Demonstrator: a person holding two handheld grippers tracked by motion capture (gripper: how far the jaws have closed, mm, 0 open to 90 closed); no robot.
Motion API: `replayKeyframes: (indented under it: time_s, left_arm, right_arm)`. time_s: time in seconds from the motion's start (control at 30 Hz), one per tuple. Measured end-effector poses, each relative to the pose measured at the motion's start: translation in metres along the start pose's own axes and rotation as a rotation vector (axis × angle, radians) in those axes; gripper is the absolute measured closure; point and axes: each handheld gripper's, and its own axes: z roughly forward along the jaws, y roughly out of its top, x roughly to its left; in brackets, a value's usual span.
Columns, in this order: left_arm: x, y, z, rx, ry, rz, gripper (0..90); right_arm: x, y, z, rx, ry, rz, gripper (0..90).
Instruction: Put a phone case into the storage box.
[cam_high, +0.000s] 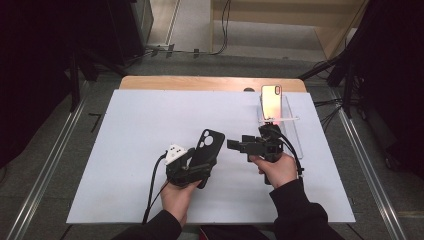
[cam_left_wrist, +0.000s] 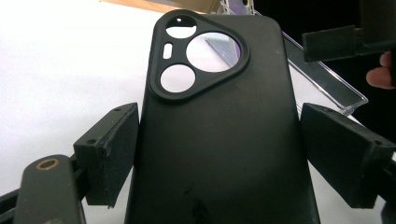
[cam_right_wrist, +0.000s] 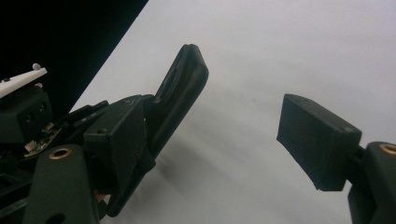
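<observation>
A black phone case (cam_high: 209, 142) with a rounded triangular camera cut-out is held up off the white sheet, tilted. My left gripper (cam_high: 200, 165) is shut on its lower half. In the left gripper view the case (cam_left_wrist: 219, 140) sits between both pads (cam_left_wrist: 112, 154), its back facing the camera. My right gripper (cam_high: 239, 144) points left at the case from close by, jaws open. In the right gripper view the case (cam_right_wrist: 182, 93) shows edge-on between those jaws, close beside the left pad (cam_right_wrist: 116, 135) and far from the right one.
A phone (cam_high: 271, 97) with a pale gold back stands upright in a clear plastic stand (cam_high: 290, 120) at the back right. A white sheet (cam_high: 140, 130) covers the wooden table (cam_high: 200, 82). Metal rails and cables run along the floor on both sides.
</observation>
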Motion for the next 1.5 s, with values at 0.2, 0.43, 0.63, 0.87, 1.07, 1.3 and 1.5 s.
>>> replayKeyframes:
  time_s: [0.2, 0.43, 0.63, 0.87, 1.07, 1.3, 1.5]
  left_arm:
    - [-0.003, -0.001, 0.0, 0.0, -0.005, -0.005, 14.7]
    - [-0.004, -0.002, 0.001, -0.003, -0.009, -0.001, 14.7]
    - [-0.005, -0.003, 0.001, -0.003, -0.01, -0.004, 14.7]
    - [-0.007, -0.005, 0.001, -0.013, -0.003, -0.017, 14.6]
    - [-0.008, -0.007, 0.001, -0.008, -0.013, -0.037, 14.6]
    - [-0.009, -0.008, 0.002, -0.008, -0.036, -0.04, 14.4]
    - [-0.009, -0.009, 0.003, -0.012, -0.057, -0.049, 14.2]
  right_arm:
    - [0.0, 0.004, 0.007, 0.003, 0.016, 0.02, 22.0]
    - [0.0, 0.006, 0.019, 0.019, 0.028, 0.026, 22.9]
    - [0.002, 0.008, 0.029, 0.037, 0.034, 0.043, 25.9]
    - [0.003, 0.011, 0.037, 0.063, 0.064, 0.103, 42.1]
    - [0.002, 0.012, 0.042, 0.057, 0.083, 0.131, 64.8]
    - [0.003, 0.012, 0.037, 0.039, 0.118, 0.152, 72.1]
    - [0.002, 0.014, 0.034, 0.046, 0.162, 0.185, 75.8]
